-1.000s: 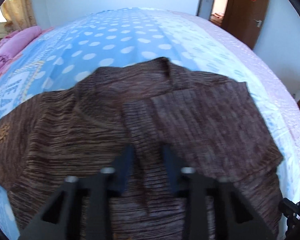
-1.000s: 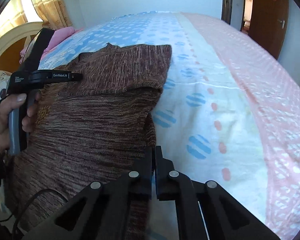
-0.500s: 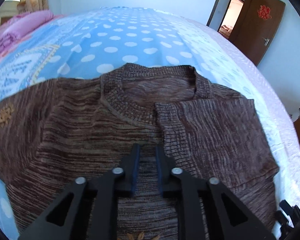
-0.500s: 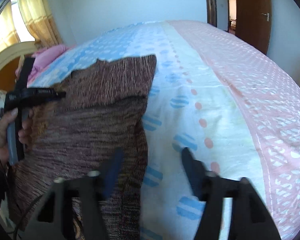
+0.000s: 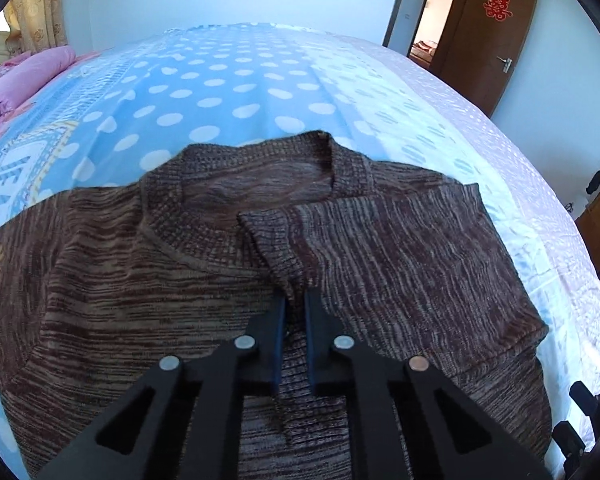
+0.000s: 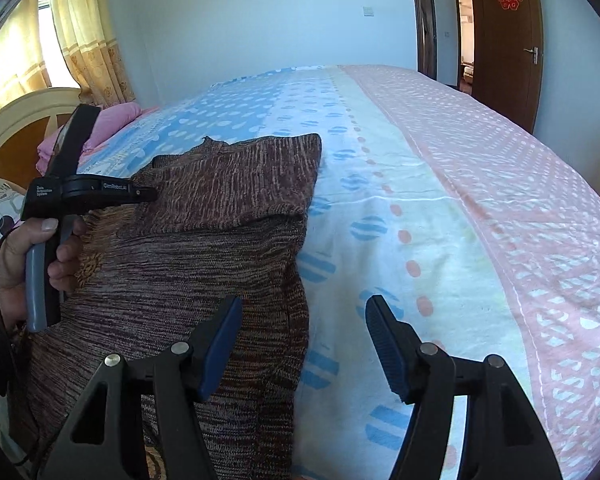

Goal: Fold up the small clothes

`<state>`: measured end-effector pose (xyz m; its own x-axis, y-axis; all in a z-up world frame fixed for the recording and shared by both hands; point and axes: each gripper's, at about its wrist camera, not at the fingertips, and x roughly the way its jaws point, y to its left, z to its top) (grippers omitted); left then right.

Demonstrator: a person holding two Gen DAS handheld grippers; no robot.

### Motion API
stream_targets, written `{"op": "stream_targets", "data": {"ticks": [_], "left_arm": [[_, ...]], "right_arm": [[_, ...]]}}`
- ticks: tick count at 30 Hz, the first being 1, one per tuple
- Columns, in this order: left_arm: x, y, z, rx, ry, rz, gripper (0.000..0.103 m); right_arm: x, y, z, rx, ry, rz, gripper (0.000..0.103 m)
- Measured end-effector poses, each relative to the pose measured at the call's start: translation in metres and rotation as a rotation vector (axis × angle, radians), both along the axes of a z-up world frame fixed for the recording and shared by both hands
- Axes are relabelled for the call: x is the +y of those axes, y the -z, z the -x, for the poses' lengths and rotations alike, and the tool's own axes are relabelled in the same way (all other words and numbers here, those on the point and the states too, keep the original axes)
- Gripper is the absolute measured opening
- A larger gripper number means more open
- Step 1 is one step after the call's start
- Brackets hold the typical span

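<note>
Pinching sleeve cuff [image 5: 278, 236] of soft, floppy sweater [image 5: 148, 280] with left gripper [image 5: 295, 300]; right gripper [image 6: 304, 320] wide, empty, near bed's [image 6: 460, 200] edge.

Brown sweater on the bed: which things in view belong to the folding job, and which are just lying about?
Part of the job:
- brown sweater, one sleeve already folded across the chest
- left gripper, shut on the sleeve's cuff
- right gripper, open over the sweater's edge

Just lying about:
- dotted bedspread
- pink pillow
- curtain
- wooden door
</note>
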<state>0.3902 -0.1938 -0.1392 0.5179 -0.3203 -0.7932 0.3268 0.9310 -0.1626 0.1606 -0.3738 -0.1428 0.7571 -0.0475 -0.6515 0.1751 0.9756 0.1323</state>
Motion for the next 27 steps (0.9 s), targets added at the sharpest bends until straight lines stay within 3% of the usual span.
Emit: {"op": "stream_targets", "data": {"ticks": [2, 7, 12, 16, 18, 20, 22, 27], "left_arm": [[0.007, -0.005, 0.003, -0.010, -0.010, 0.027, 0.010], [0.008, -0.001, 0.018, -0.022, -0.004, 0.003, 0.010], [0.006, 0.003, 0.015, -0.048, -0.033, -0.053, 0.012], [0.012, 0.006, 0.010, -0.057, -0.097, -0.080, 0.025], [0.015, 0.006, 0.015, -0.070, -0.096, -0.090, 0.025], [0.018, 0.007, 0.022, -0.080, -0.096, -0.105, 0.035], [0.023, 0.008, 0.029, -0.092, -0.107, -0.119, 0.053], [0.035, 0.012, 0.032, -0.084, -0.132, -0.080, 0.058]], "right_arm": [[-0.001, -0.002, 0.001, -0.005, 0.003, 0.003, 0.065], [0.000, -0.016, -0.012, -0.025, 0.001, 0.052, 0.065], [0.007, -0.035, -0.073, -0.018, -0.043, 0.102, 0.065], [0.017, -0.027, -0.130, 0.036, -0.059, 0.146, 0.065], [0.025, -0.014, -0.151, 0.074, -0.076, 0.158, 0.065], [0.033, 0.000, -0.162, 0.121, -0.095, 0.178, 0.065], [0.039, 0.014, -0.163, 0.141, -0.094, 0.202, 0.065], [0.048, 0.001, -0.161, 0.102, -0.078, 0.236, 0.065]]}}
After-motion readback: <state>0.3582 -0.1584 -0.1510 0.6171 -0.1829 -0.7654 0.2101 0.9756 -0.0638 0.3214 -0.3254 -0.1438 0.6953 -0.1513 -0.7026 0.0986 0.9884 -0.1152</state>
